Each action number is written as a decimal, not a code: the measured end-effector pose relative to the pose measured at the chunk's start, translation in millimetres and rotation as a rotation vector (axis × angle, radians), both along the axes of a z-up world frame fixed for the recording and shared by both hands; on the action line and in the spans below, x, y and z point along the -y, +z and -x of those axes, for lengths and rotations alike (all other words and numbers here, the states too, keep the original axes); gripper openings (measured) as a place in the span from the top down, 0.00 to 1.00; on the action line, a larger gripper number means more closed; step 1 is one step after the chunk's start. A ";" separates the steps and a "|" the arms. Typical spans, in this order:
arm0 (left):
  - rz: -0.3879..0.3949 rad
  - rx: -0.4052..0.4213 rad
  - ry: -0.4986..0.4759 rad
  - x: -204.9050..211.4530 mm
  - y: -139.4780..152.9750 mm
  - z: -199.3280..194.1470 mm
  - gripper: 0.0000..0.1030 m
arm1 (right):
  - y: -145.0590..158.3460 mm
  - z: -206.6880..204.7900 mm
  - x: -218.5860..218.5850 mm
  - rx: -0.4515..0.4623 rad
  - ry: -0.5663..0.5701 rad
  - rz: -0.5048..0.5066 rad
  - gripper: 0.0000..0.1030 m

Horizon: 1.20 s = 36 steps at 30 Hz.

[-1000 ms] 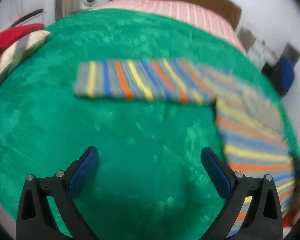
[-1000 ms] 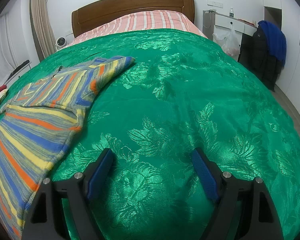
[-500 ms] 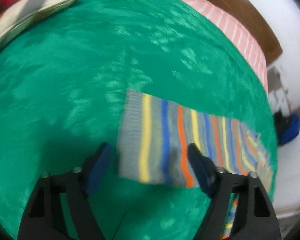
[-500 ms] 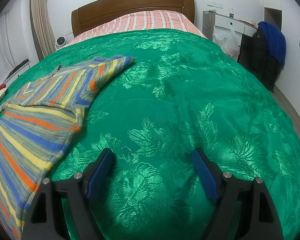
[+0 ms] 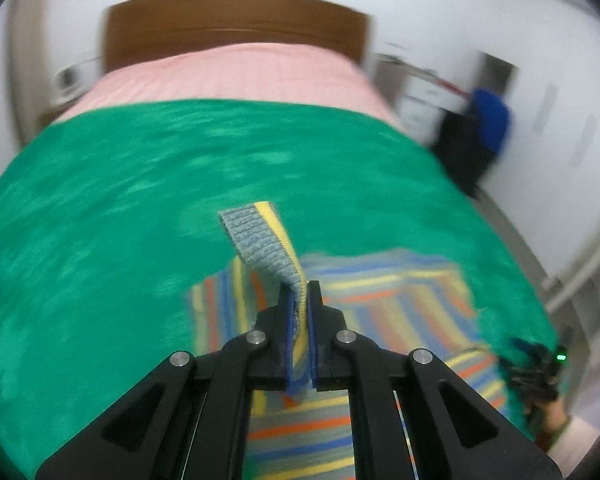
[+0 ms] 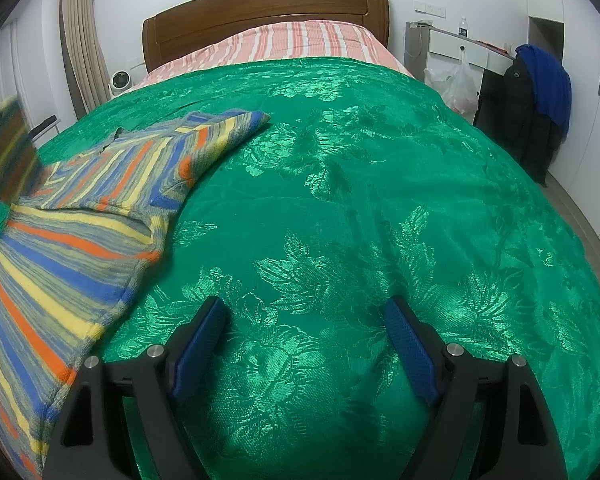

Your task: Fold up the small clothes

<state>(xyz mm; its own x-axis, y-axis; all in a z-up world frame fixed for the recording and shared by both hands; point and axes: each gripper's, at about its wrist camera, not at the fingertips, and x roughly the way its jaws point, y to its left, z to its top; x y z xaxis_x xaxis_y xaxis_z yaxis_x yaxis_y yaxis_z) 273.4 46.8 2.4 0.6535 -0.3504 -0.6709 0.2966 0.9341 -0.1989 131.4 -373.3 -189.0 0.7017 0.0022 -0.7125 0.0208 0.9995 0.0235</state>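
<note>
A small striped sweater (image 6: 60, 240), grey with blue, orange and yellow bands, lies on the green bedspread (image 6: 360, 184). My left gripper (image 5: 299, 304) is shut on the cuff of one sleeve (image 5: 260, 244); the grey and yellow cuff sticks up past the pads, lifted above the sweater's body (image 5: 400, 300). In the right wrist view that raised sleeve (image 6: 10, 152) shows blurred at the far left. My right gripper (image 6: 304, 344) stands open over bare bedspread, right of the sweater, with nothing between its fingers.
A pink striped sheet (image 6: 300, 40) and wooden headboard (image 6: 260, 12) lie beyond. Right of the bed are a white desk (image 6: 456, 46) with a plastic bag and a dark coat with blue cloth (image 6: 540, 92). A small fan (image 6: 120, 80) stands at the left.
My left gripper came down over the sleeve's cuff, shut on it, then lifted it and swung toward the sweater's body. The right gripper has not moved.
</note>
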 end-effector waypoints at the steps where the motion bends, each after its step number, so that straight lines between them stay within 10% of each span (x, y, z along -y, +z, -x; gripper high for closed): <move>1: 0.007 -0.014 -0.045 28.2 -4.9 -1.2 0.95 | 0.0 0.3 -0.3 0.000 0.000 0.002 0.21; 2: 0.010 -0.032 -0.074 47.1 -11.6 -1.5 0.94 | 0.0 0.3 -0.1 0.001 -0.001 0.002 0.21; 6: 0.020 -0.164 -0.132 95.7 -56.8 -8.6 0.25 | 0.0 0.6 -0.2 0.000 0.000 0.001 0.21; 11: 0.095 -0.176 0.027 45.8 -72.7 -16.1 0.24 | 0.0 0.8 -0.1 0.001 0.000 0.001 0.21; 16: -0.086 -0.201 0.194 -4.8 -109.9 -4.2 0.23 | 0.0 0.9 -0.3 0.005 0.000 0.002 0.21; 36: -0.047 -0.166 0.206 -67.5 -124.0 52.1 0.18 | 0.2 1.9 -0.3 0.005 0.001 -0.002 0.21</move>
